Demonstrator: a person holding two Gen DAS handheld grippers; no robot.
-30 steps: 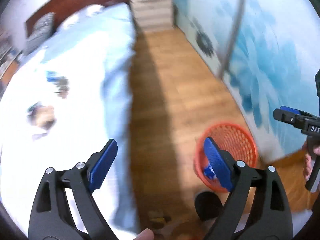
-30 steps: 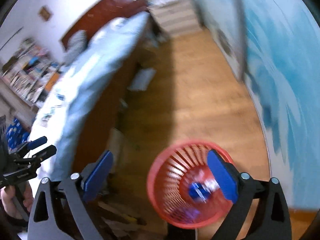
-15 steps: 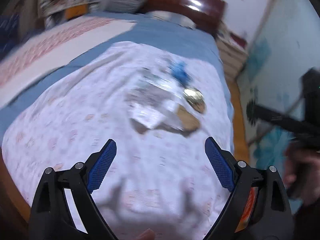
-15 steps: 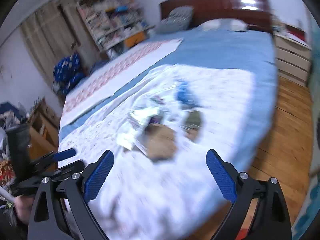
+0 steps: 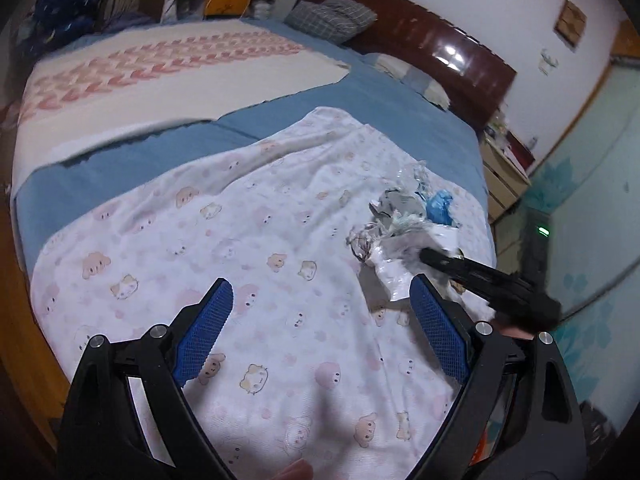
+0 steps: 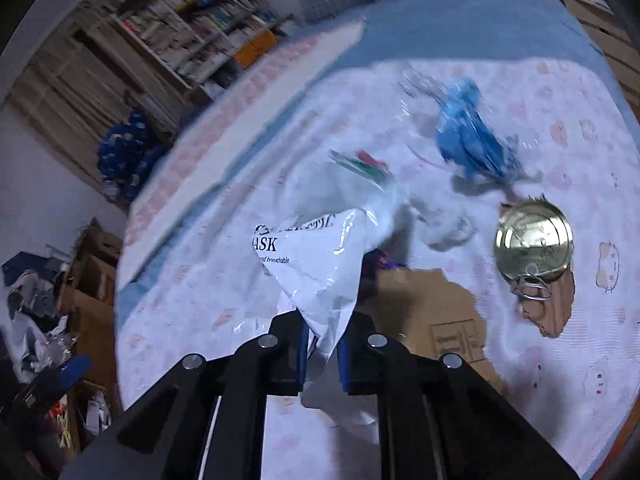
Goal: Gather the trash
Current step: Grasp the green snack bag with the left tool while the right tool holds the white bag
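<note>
A pile of trash lies on the pink-patterned sheet [image 5: 280, 248] of the bed. My right gripper [image 6: 322, 346] is shut on a white plastic mask wrapper [image 6: 320, 252]. Around it lie a crumpled blue bag [image 6: 472, 140], a round metal can lid [image 6: 534, 240] and a torn piece of cardboard [image 6: 424, 304]. In the left wrist view the pile [image 5: 404, 220] is at the right, with the right gripper [image 5: 480, 276] reaching into it. My left gripper [image 5: 320, 332] is open and empty above the sheet, left of the pile.
The bed has a blue cover [image 5: 384, 108], a dark wooden headboard [image 5: 440, 48] and a pillow [image 5: 332, 20]. A bookshelf [image 6: 192, 44] and cardboard boxes [image 6: 88, 280] stand beyond the bed. A bedside cabinet [image 5: 504, 172] is at the right.
Both grippers swung from the orange basket on the floor to the bed. The right gripper moved down into the trash pile and shut on the white wrapper. The left stayed open.
</note>
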